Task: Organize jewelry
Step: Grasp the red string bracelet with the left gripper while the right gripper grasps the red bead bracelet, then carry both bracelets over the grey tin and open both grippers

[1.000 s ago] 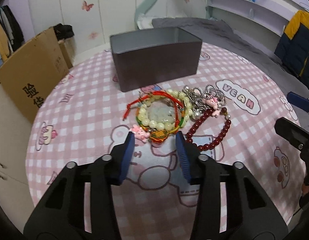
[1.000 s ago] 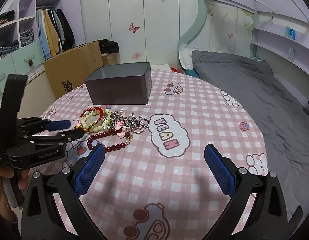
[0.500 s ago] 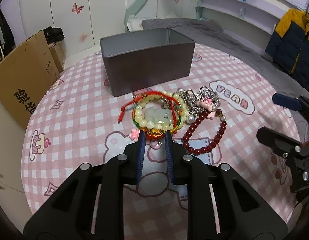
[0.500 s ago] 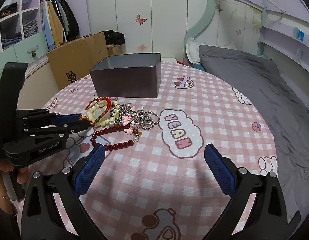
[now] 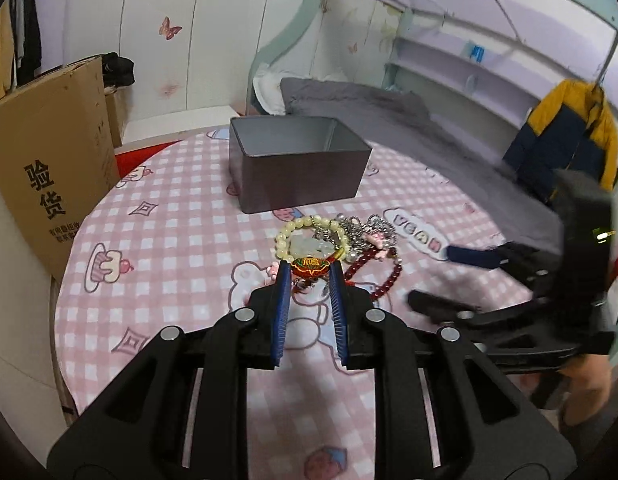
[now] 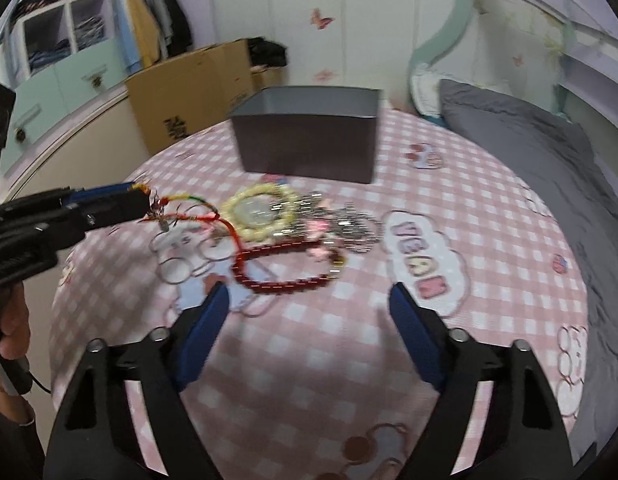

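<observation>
My left gripper (image 5: pixel 309 272) is shut on the red-and-gold charm (image 5: pixel 310 267) of a red cord bracelet and holds it lifted off the table; its cord (image 6: pixel 197 216) trails from the gripper (image 6: pixel 143 200) in the right wrist view. On the pink checked tablecloth (image 5: pixel 181 240) lie a cream bead bracelet (image 5: pixel 293 230), a silver chain (image 5: pixel 369 232) and a dark red bead bracelet (image 6: pixel 285 280). An open grey box (image 5: pixel 297 168) stands behind them. My right gripper (image 6: pixel 309 308) is open and empty, just in front of the dark red beads.
A cardboard box (image 5: pixel 45 160) stands left of the round table. A grey bed (image 6: pixel 549 168) lies to the right. A yellow and navy jacket (image 5: pixel 573 140) hangs at the far right. A wardrobe with clothes (image 6: pixel 89 32) is behind on the left.
My left gripper closed on the red cord bracelet's charm and lifted it away from the pile, towards me. My right gripper moved in closer to the jewelry, still open.
</observation>
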`<move>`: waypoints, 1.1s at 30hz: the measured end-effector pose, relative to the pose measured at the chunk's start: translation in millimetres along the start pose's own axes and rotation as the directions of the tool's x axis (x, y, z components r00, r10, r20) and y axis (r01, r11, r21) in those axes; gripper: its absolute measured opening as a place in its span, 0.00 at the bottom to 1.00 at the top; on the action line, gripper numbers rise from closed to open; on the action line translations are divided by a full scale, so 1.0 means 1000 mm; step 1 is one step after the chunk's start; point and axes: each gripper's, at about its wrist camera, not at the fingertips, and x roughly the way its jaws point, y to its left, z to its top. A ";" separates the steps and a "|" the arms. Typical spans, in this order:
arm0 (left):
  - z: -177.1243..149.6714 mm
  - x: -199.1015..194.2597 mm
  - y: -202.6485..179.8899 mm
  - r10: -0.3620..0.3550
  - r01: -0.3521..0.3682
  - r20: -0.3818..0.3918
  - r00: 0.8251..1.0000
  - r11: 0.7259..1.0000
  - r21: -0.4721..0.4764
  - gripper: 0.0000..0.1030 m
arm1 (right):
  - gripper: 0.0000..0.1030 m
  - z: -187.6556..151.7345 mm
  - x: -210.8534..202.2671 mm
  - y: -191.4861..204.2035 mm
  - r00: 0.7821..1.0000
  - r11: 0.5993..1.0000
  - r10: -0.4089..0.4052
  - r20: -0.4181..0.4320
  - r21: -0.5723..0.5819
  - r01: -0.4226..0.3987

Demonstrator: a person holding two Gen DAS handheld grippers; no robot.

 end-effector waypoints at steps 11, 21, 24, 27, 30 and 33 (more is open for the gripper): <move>-0.007 -0.027 0.004 -0.037 0.038 0.024 0.999 0.999 -0.022 0.19 | 0.32 0.015 0.042 0.041 0.993 0.976 0.019 -0.117 -0.214 -0.044; 0.011 -0.032 0.001 -0.083 0.083 0.033 0.996 0.996 -0.017 0.19 | 0.06 0.028 0.048 0.038 0.966 0.963 0.132 -0.220 -0.202 -0.178; 0.023 -0.036 -0.004 -0.102 0.103 0.045 0.994 0.995 -0.005 0.19 | 0.06 0.037 0.024 0.027 0.964 0.965 0.214 -0.159 -0.117 -0.234; 0.032 -0.039 -0.009 -0.119 0.119 0.056 0.991 0.993 0.007 0.19 | 0.06 0.054 -0.002 0.016 0.960 0.959 0.267 -0.085 -0.071 -0.274; 0.046 -0.040 -0.014 -0.136 0.136 0.063 0.989 0.991 0.018 0.19 | 0.06 0.069 -0.021 0.010 0.954 0.953 0.299 -0.024 -0.047 -0.299; 0.061 -0.041 -0.017 -0.149 0.147 0.077 0.986 0.989 0.033 0.19 | 0.06 0.085 -0.038 0.004 0.942 0.942 0.335 0.033 -0.032 -0.334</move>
